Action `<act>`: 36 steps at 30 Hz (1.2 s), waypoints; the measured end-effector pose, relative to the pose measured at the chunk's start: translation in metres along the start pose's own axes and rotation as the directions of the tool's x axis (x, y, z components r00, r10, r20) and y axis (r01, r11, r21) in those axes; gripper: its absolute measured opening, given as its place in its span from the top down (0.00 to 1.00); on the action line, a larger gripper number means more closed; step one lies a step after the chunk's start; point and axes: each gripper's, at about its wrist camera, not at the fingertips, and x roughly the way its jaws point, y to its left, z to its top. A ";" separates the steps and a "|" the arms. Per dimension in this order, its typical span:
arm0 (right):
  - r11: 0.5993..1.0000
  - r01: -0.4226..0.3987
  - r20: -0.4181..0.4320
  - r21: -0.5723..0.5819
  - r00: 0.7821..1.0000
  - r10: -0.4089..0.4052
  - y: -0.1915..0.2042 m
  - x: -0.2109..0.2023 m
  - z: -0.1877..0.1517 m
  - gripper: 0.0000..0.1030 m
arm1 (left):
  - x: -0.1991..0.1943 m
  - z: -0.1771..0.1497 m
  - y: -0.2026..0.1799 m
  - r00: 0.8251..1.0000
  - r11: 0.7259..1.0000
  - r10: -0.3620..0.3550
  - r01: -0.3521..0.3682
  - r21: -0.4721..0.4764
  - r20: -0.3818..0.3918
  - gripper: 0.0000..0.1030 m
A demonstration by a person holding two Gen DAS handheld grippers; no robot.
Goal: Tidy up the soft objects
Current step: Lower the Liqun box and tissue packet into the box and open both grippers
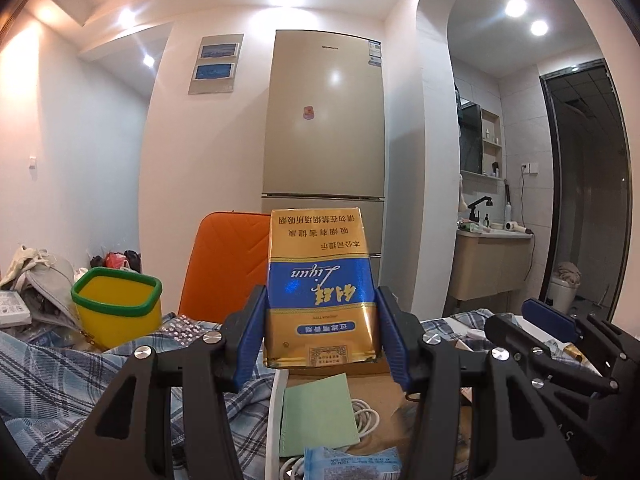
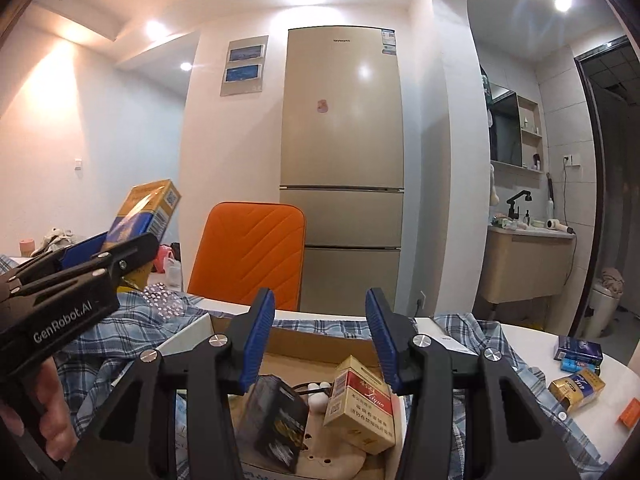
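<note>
My left gripper [image 1: 322,294] is shut on a gold and blue cigarette pack [image 1: 320,280], held upright and upside down over a cardboard box [image 1: 376,376]. In the right wrist view the same pack [image 2: 144,212] sticks up from the left gripper [image 2: 86,254] at the left, held by a hand [image 2: 52,412]. My right gripper [image 2: 320,296] hangs open over the cardboard box [image 2: 320,340] with nothing between its blue pads. Below it in the box lie a red and gold pack [image 2: 360,404] and a black pack [image 2: 276,420]. A blue plaid cloth [image 2: 132,320] lies around the box.
A yellow tub with a green rim [image 1: 116,304] stands at the left on the plaid cloth [image 1: 48,380]. A green paper [image 1: 320,412] and a white cable [image 1: 366,420] lie below the held pack. More packs [image 2: 576,388] lie on the white table [image 2: 608,364] at the right. An orange chair [image 2: 252,252] and a fridge [image 2: 344,160] stand behind.
</note>
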 end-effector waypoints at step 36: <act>0.999 0.034 -0.157 0.011 0.987 -0.032 -0.006 0.027 -0.013 0.51 | 0.027 -0.028 -0.011 0.984 0.998 -0.051 0.057 0.031 -0.170 0.26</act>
